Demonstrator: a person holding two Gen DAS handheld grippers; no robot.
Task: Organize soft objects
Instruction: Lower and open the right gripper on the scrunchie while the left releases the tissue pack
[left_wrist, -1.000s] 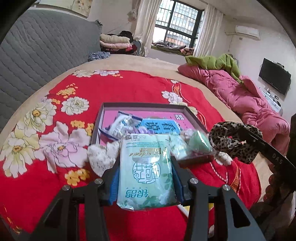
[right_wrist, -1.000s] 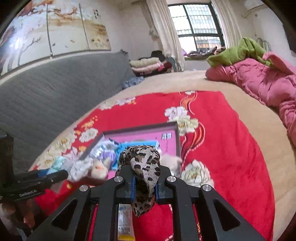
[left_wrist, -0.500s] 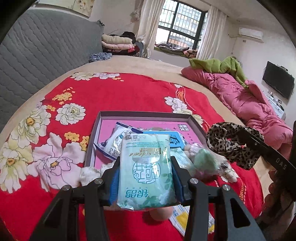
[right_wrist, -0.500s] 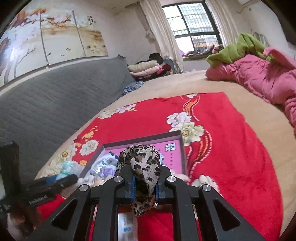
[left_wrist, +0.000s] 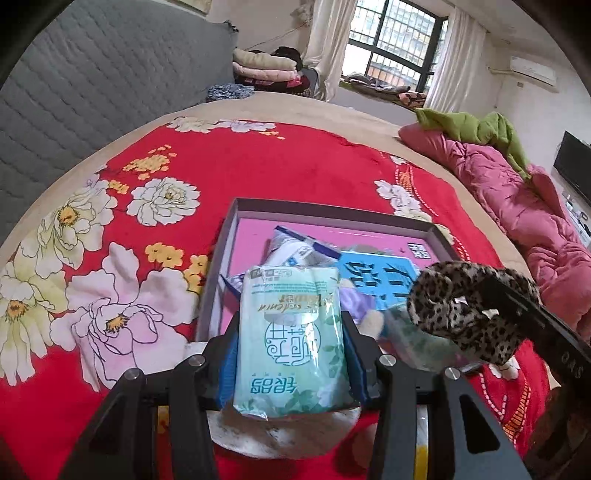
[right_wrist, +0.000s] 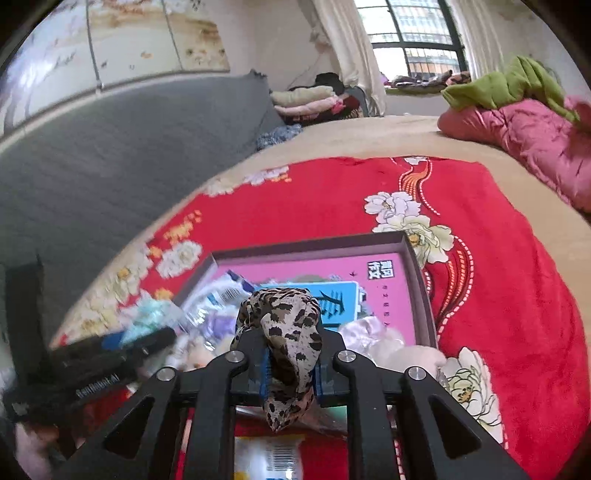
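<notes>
My left gripper (left_wrist: 291, 343) is shut on a pale green soft packet (left_wrist: 291, 332) and holds it above the near edge of a shallow box (left_wrist: 332, 214) with a pink floor. My right gripper (right_wrist: 290, 354) is shut on a leopard-print fabric piece (right_wrist: 288, 332), held over the box's near side (right_wrist: 413, 269); it shows at the right of the left wrist view (left_wrist: 465, 306). The box holds a blue packet (left_wrist: 380, 277), a white packet (left_wrist: 295, 254) and other soft items. The left gripper shows at the left of the right wrist view (right_wrist: 122, 350).
The box lies on a red flowered blanket (left_wrist: 258, 162) on a bed. A grey padded headboard (left_wrist: 92, 81) is at the left. A pink quilt (left_wrist: 517, 192) with a green garment lies at the right. Plush items (right_wrist: 402, 350) and a packet (right_wrist: 266, 458) lie near the box's front.
Both grippers have moved forward and lower toward the box, which now looks nearer. Each keeps its hold. The leopard fabric has come closer to the green packet.
</notes>
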